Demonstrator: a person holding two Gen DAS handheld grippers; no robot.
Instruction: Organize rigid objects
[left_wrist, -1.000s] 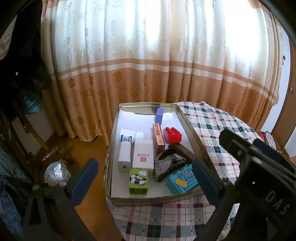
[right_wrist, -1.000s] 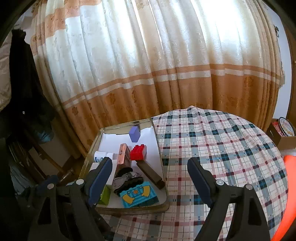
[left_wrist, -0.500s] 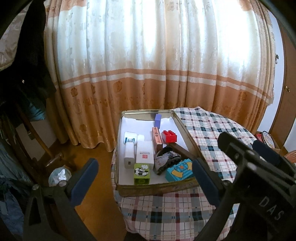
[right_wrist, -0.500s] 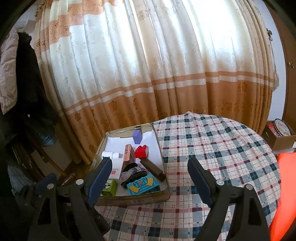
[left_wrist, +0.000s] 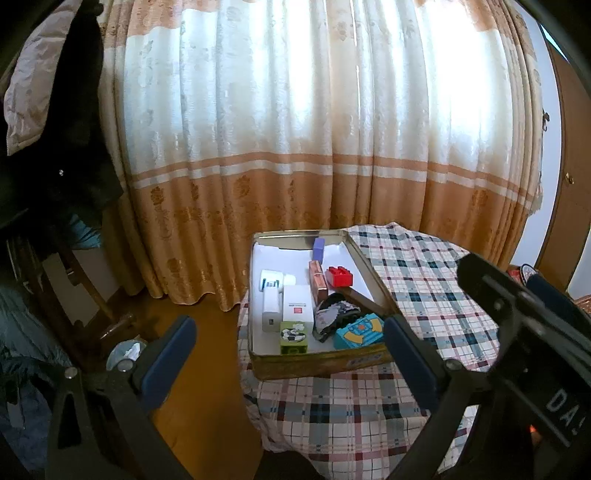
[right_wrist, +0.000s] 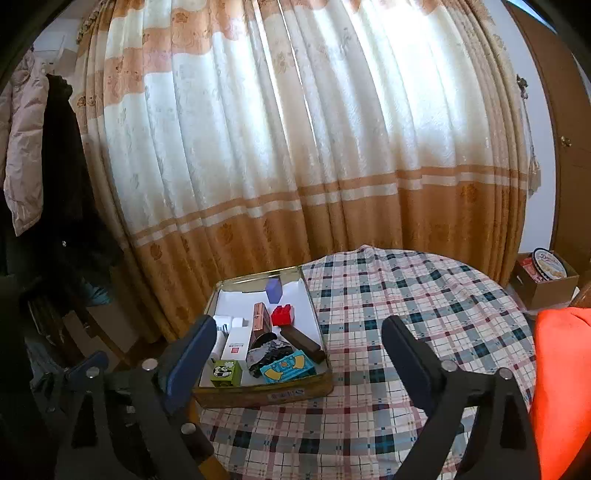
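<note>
Tin box (left_wrist: 317, 363) (full, apparently untouched) looks farther than before; both grippers' fingers (right_wrist: 192, 350) spread, empty.

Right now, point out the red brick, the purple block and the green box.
red brick (left_wrist: 339, 277), left wrist view, its front face
purple block (left_wrist: 318, 248), left wrist view, its front face
green box (right_wrist: 226, 373), right wrist view, its top

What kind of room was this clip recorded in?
Most likely a room in a home: floor-length cream-and-orange curtains, a round table under a plaid tablecloth, and coats hanging at the left.
</note>
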